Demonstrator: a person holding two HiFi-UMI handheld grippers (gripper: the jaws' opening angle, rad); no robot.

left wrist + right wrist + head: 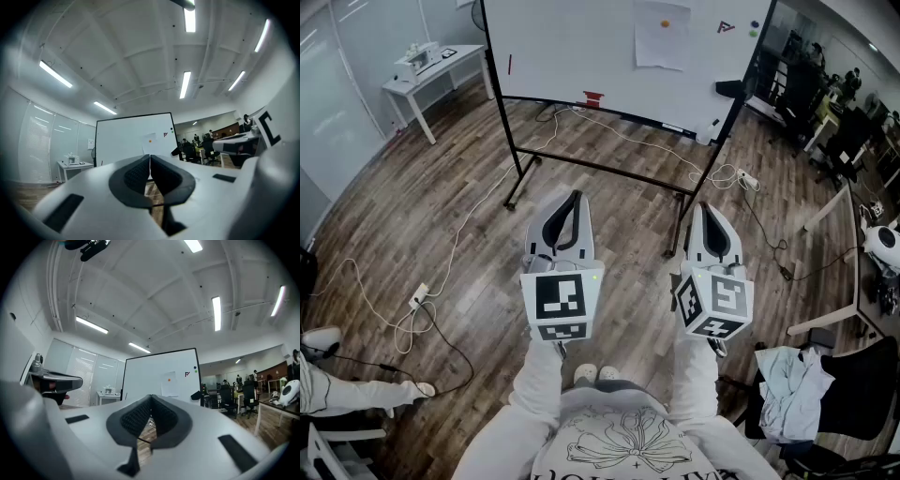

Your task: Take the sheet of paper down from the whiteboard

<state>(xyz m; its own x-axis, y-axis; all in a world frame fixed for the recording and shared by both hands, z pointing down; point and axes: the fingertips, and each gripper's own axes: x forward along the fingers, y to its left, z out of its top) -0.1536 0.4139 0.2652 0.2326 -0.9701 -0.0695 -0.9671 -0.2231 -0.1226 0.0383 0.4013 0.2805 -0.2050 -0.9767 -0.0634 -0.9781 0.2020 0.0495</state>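
Note:
A white sheet of paper (662, 36) hangs on the whiteboard (581, 47), pinned by an orange magnet (666, 23). The board stands on a black wheeled frame some way ahead of me. In the left gripper view the paper (150, 140) shows small and far; in the right gripper view the paper (169, 384) looks the same. My left gripper (574, 199) and right gripper (710, 210) are held level side by side in front of my body, both pointing at the board. Both are shut with nothing between the jaws.
Cables (450, 253) trail across the wooden floor to a power strip (418, 296). A white desk (431, 70) stands far left. At the right are a table leg (825, 323), a chair with clothes (792, 380) and office chairs (848, 141). A person's shoe (319, 339) shows at the left.

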